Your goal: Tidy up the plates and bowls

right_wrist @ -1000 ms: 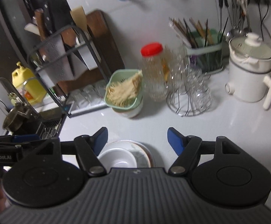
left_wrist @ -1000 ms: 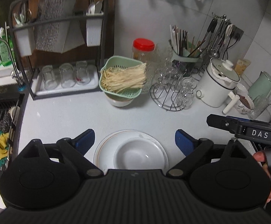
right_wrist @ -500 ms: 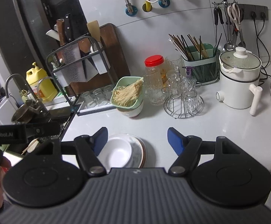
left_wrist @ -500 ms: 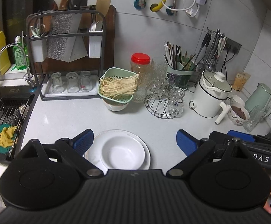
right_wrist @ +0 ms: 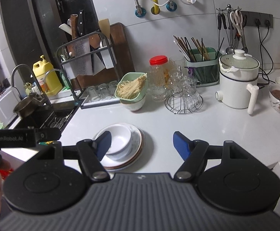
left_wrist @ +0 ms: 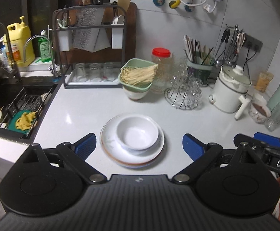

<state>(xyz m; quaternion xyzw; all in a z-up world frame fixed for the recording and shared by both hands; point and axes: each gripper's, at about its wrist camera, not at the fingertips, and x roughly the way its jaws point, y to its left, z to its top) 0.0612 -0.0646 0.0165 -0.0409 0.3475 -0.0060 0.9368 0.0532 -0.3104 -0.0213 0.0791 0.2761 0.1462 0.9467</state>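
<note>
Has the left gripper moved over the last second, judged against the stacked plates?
Yes. The left gripper has pulled back and up: the plates and bowl sit farther ahead of its open fingers, and more counter and wall show.

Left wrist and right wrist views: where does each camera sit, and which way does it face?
Left wrist: on the left gripper, facing the white bowl on stacked plates; right gripper's blue pad shows at right.
Right wrist: on the right gripper, aimed right of that bowl; left gripper's body shows at left.
Shared: bowl, plates, green colander, white pot.
</note>
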